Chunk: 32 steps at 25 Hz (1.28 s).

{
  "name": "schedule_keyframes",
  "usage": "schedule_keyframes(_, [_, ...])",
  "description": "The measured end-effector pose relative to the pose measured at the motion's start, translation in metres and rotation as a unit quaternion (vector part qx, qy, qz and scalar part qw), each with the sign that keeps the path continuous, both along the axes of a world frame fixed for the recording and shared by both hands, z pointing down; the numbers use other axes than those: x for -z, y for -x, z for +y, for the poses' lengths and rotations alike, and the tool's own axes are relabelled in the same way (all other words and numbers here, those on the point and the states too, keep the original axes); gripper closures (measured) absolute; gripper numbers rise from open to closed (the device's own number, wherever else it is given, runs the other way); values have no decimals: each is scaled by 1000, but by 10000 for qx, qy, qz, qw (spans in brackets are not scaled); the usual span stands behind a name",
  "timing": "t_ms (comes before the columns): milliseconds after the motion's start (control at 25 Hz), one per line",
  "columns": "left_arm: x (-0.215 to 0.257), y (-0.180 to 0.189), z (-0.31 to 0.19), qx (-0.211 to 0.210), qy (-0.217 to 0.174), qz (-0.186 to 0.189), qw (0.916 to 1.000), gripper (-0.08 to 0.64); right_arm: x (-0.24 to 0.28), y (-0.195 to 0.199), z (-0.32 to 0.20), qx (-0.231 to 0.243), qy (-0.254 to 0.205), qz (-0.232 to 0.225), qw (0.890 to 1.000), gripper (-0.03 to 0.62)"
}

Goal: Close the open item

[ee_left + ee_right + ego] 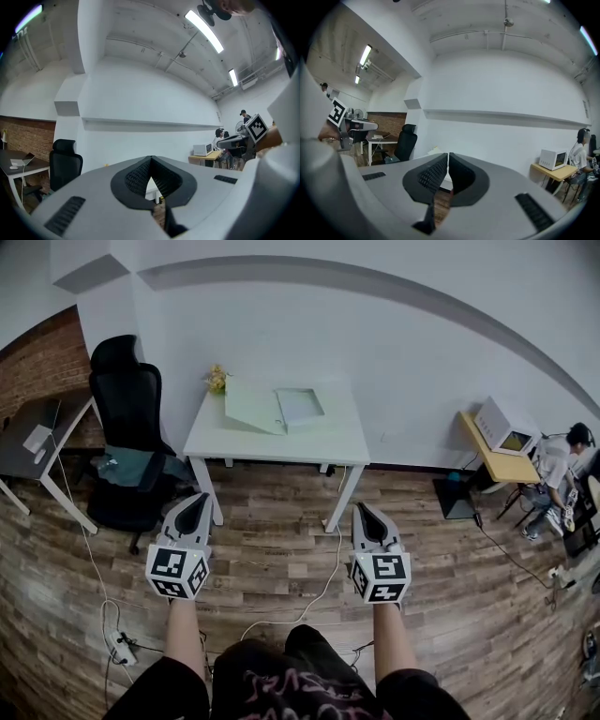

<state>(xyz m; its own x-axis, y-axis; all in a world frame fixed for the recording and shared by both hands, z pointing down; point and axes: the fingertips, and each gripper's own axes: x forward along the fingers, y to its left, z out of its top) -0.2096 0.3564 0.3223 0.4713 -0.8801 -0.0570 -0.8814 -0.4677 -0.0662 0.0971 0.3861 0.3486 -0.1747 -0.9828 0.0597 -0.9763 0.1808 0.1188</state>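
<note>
The left gripper [197, 499] has its jaws closed, the tips touching, and nothing is between them; the left gripper view [150, 161] shows only the room beyond. The right gripper [362, 510] is the same: its jaws are pressed together with only a thin slit, and they are empty [448, 157]. Both are held low in front of the person, side by side but well apart, and they point forward over the wooden floor [281, 549].

Farther out stands a white table [281, 442] against the wall, with a black chair [127, 399] just beside it on the left. On the table lies the box [300, 407], open, and its lid [253, 406] is folded out to the left and lies almost flat. A cable [328, 573] runs on the floor between the person and the table.

I judge that the task is at its very first step, the approach: the box is far from both grippers and untouched. The next move calls for walking to the table. After that, one gripper probably must get under the free edge of the lid, or take hold of it, and swing it over the box.
</note>
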Motion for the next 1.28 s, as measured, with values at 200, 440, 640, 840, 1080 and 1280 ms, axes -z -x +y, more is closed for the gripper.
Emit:
schedule_keyframes(200, [-3,0,-4,-72,-58,-10,10000,548,-5,4,-5,5,6,-21,10000,566])
schedule_keyframes(440, [-8,3,-19,-66,-28,-20,10000,548,-14,4,-22,-24,66,-95,9999,565])
schedule_keyframes(640, [-13,4,-43,-5,7,-74,10000,548,-18,7,-50,61,51,-163,9998,566])
schedule_keyframes(840, [-20,6,-70,58,86,-182,9998,548,-26,11,-84,139,119,-218,9996,565])
schedule_keyframes(1080, [-34,7,-114,165,220,-172,9995,548,-42,9,-133,212,246,-251,9992,565])
schedule_keyframes(1280, [-45,-1,-163,213,326,-199,9990,548,-50,0,-186,247,272,-300,9989,565])
